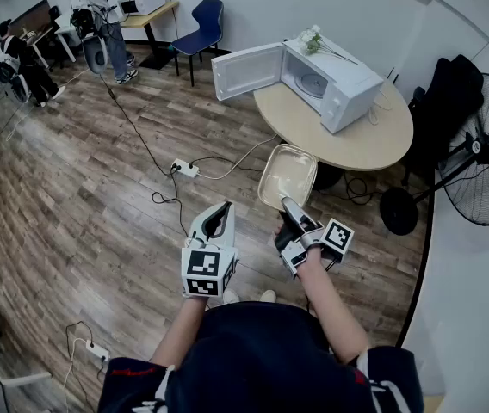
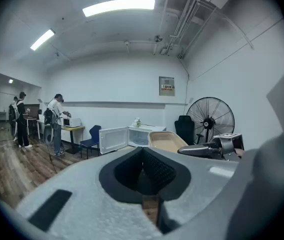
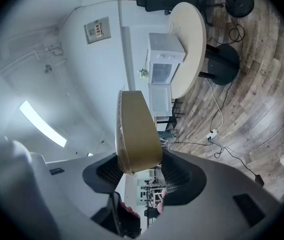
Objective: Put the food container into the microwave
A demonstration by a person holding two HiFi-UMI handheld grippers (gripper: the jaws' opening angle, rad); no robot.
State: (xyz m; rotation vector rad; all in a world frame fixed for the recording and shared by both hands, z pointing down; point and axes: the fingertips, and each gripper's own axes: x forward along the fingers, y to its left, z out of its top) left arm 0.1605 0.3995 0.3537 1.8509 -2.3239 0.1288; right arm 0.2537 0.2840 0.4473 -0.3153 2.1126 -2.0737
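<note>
Held left gripper [image 1: 221,213] out at eleven o'clock in the head view, tipped slightly downward, with jaws pressed together and nothing between. Held right gripper [image 1: 289,205] out at one o'clock, level, rolled onto its side, with jaws clamped across the rim of the food container [image 1: 287,172].

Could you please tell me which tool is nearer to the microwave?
Right. The right tool, gripping the food container, is in front of the table bearing the microwave; the left tool sits further left and back.

Dark navy short-sleeved top [image 1: 262,351], red-and-white sleeve trim. Pale grey left gripper [image 1: 219,217] and right gripper [image 1: 288,203] bear black-and-white marker cubes [image 1: 207,272].
</note>
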